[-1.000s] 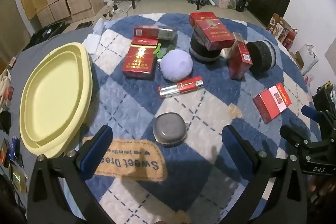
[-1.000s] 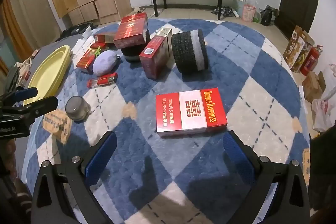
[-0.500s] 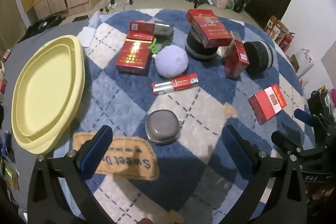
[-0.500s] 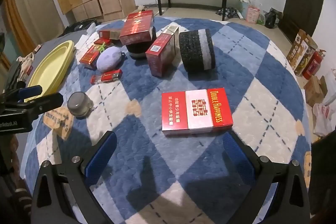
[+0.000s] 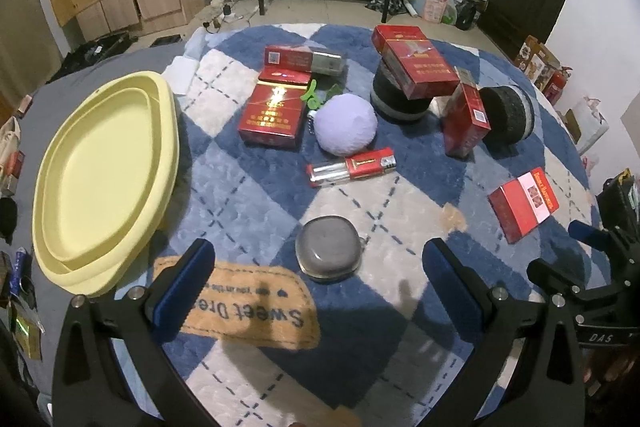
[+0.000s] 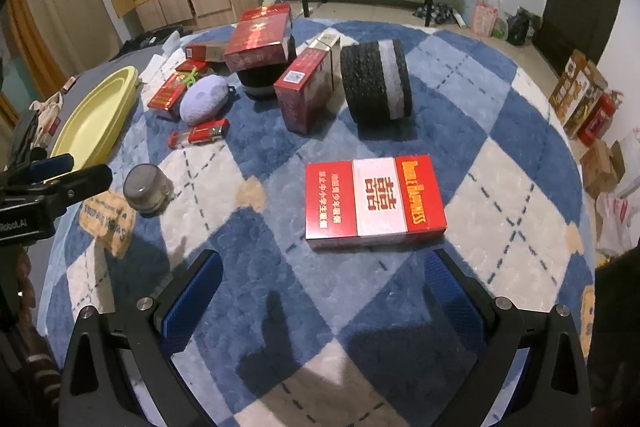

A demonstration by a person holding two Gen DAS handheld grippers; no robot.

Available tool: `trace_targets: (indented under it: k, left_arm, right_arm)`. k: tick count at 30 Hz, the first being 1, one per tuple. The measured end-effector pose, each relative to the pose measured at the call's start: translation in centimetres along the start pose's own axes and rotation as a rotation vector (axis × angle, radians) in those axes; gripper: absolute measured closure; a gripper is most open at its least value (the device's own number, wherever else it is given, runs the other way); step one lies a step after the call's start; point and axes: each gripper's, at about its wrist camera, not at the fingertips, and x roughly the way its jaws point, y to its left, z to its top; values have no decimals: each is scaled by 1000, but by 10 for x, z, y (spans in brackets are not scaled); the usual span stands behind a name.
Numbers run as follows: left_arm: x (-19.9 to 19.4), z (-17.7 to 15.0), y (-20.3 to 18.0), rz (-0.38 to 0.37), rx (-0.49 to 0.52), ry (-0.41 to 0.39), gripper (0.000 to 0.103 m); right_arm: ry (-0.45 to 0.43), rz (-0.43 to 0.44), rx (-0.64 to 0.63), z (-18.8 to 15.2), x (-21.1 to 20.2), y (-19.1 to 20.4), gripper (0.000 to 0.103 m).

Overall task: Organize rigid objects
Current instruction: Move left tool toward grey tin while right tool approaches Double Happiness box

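left gripper [image 5: 320, 271] fingers spread wide, holding nothing, above the quilted rug [image 5: 248, 195], with the grey tin [image 5: 329, 254] between and just beyond the tips; yellow tray [image 5: 100, 179] lies at the rug's left edge. right gripper [image 6: 322, 279] likewise wide and empty, the flat red carton [image 6: 374, 203] just ahead of its tips. farther back: lighter [image 5: 352, 167], lilac ball [image 5: 346, 125], black rolls [image 6: 376, 83], one bearing a red box [image 6: 258, 37]
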Motion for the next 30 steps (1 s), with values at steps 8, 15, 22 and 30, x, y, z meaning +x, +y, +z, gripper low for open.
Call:
trace_targets:
  k: [8, 15, 22, 30]
  left_arm:
    - [4, -4, -5, -19, 28, 25, 0]
    - [22, -13, 4, -10, -14, 140, 0]
    - [41, -27, 20, 36, -69, 202, 0]
    - [56, -19, 11, 0, -30, 167, 0]
  right_arm:
    - [19, -9, -20, -2, 5, 4, 0]
    - [47, 4, -70, -4, 13, 14, 0]
    - [42, 0, -23, -3, 12, 4, 0]
    - [43, -7, 7, 11, 27, -14, 0]
